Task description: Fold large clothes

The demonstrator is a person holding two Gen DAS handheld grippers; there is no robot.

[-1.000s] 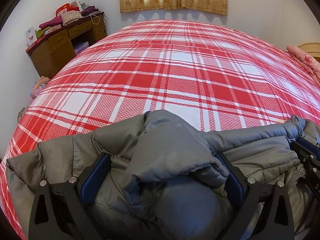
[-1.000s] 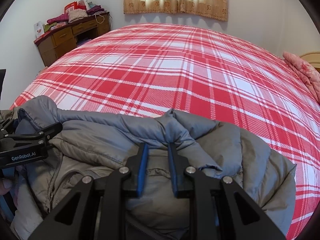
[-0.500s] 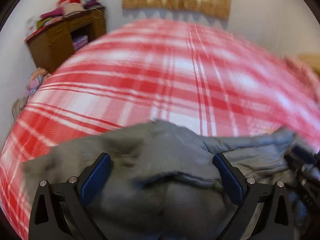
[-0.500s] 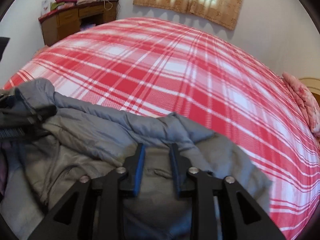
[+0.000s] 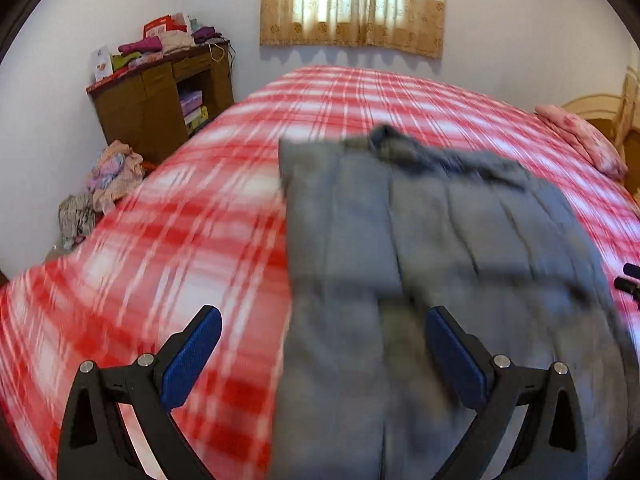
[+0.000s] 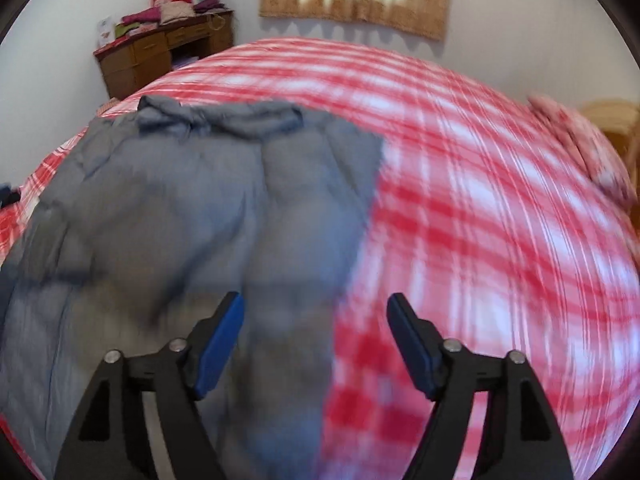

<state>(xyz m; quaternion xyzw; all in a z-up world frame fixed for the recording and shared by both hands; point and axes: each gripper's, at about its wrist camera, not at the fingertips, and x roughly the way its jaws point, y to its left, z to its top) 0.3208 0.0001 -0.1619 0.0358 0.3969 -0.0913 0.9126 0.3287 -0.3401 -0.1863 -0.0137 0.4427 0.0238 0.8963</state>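
Right wrist: hand-held gripper [image 6: 316, 344] has just opened, releasing jacket [image 6: 180, 220].

The grey padded jacket [image 5: 440, 240] I'm folding lies spread flat on the red plaid bed [image 5: 160, 240], collar end farthest from me.

This is a bedroom in a home. A large bed [image 5: 224, 240] with a red and white checked cover fills the room. Behind the bed hangs a short beige curtain [image 5: 352, 4]. Left of the bed stands a wooden desk [image 5: 160, 96] with piled clothes on top.
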